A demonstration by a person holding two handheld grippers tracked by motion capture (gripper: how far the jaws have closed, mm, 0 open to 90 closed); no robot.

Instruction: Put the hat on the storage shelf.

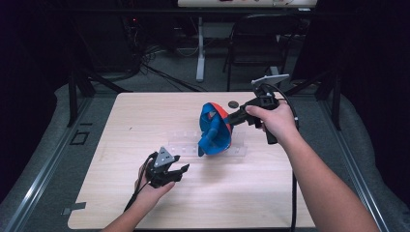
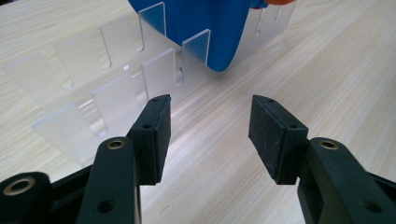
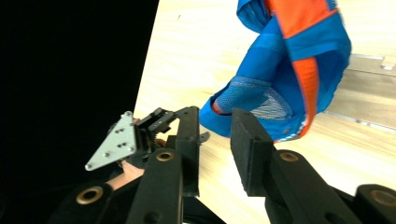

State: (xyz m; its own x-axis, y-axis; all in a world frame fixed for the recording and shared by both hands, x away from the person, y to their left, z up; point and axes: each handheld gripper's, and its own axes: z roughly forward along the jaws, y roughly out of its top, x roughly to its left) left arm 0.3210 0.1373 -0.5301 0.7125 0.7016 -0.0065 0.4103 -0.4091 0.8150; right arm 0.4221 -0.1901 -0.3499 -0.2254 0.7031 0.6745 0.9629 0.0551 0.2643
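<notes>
Right gripper [image 1: 231, 117] clamps a blue/orange cap [image 1: 214, 128], held over the clear slotted rack [image 1: 239, 150] near table [image 1: 241, 203] centre, toward the far edge. Left gripper [image 1: 180, 172], jaws released w/ nothing between, sits near the front edge, aimed at rack.

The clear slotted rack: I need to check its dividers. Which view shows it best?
The left gripper view: the clear slotted rack lies close, its upright dividers and slots distinct. The high view shows a faint outline under the blue and orange cloth; the right gripper view shows an edge.
</notes>
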